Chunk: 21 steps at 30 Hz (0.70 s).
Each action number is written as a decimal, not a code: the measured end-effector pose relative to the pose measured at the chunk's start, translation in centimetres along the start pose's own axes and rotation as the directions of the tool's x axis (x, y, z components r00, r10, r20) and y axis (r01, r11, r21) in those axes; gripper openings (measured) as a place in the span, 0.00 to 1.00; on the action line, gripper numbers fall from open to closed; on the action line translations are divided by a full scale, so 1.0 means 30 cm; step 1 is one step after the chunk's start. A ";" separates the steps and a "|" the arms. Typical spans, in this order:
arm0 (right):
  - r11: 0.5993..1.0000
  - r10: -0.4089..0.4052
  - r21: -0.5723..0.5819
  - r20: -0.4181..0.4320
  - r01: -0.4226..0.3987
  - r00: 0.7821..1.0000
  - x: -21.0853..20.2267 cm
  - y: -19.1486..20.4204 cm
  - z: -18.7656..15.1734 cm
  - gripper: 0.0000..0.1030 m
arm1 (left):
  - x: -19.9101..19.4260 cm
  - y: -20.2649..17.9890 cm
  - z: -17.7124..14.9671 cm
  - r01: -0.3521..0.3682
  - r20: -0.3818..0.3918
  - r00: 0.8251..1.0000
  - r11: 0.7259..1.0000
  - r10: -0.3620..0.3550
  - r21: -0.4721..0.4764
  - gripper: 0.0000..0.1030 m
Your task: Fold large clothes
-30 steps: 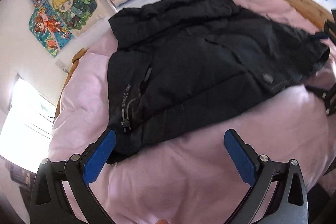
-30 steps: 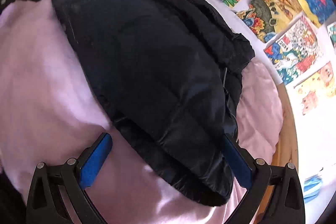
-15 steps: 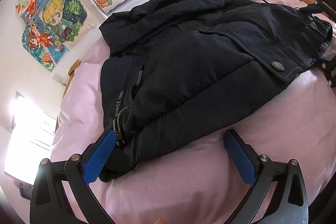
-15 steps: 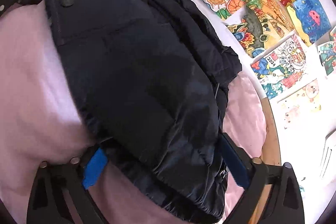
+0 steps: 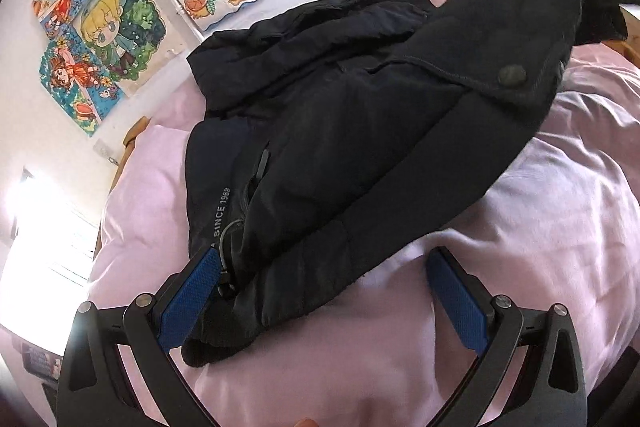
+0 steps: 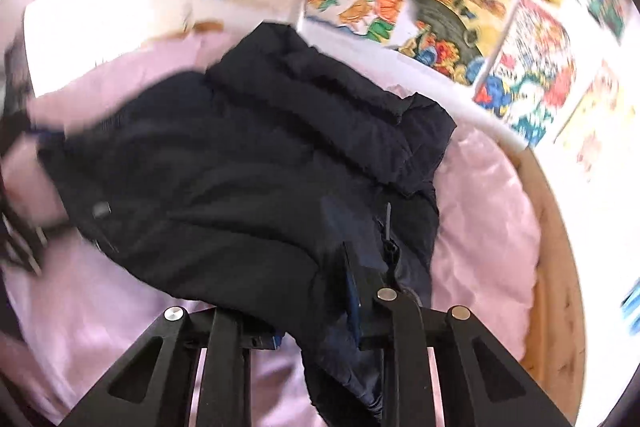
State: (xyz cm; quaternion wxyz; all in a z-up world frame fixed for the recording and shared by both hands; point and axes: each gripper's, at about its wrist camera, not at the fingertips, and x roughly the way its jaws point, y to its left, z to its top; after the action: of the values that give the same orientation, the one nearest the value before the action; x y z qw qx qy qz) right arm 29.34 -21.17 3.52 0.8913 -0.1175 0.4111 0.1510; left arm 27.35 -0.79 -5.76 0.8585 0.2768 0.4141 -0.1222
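Note:
A black padded jacket [image 5: 340, 147] lies spread on a pink bed sheet [image 5: 540, 227]. My left gripper [image 5: 320, 299] is open low over the near hem, its left pad [image 5: 188, 303] beside the corner with the drawstring; the pads do not press the cloth. In the right wrist view my right gripper [image 6: 316, 315] has its jaws closing, and a fold of the jacket [image 6: 240, 187] near the zipper is pinched between them. That corner of the jacket is lifted off the sheet [image 6: 488, 207]. The right wrist view is blurred by motion.
Colourful drawings [image 5: 108, 39] cover the wall behind the bed, and they also fill the top of the right wrist view as drawings [image 6: 440, 7]. A wooden bed frame [image 6: 556, 267] borders the mattress. A bright window [image 5: 40, 247] is at the left.
My right gripper closed on the jacket's corner and rose with it, rolling as it went. The jacket's right side lifted. My left gripper stayed open and edged closer to the hem.

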 end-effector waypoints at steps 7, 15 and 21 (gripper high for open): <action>0.993 0.042 0.109 0.008 -0.043 0.999 -0.020 -0.024 0.063 0.21 | 0.023 0.044 0.014 -0.028 -0.012 1.000 0.998 0.027 -0.058 0.99; 0.980 0.068 0.182 0.042 -0.074 0.997 -0.042 -0.061 0.123 0.21 | -0.037 -0.025 0.036 0.097 0.045 0.994 0.995 -0.096 -0.027 0.99; 0.975 0.081 0.204 0.066 -0.093 0.995 -0.064 -0.070 0.149 0.20 | -0.003 -0.136 0.073 -0.070 0.052 0.996 0.996 0.067 0.048 0.99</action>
State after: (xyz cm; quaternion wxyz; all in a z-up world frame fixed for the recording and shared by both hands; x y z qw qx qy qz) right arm 32.06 -21.95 8.01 0.9026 -0.0020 0.4037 0.1495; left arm 26.91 -5.40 -6.12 0.8651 0.3091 0.3794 -0.1100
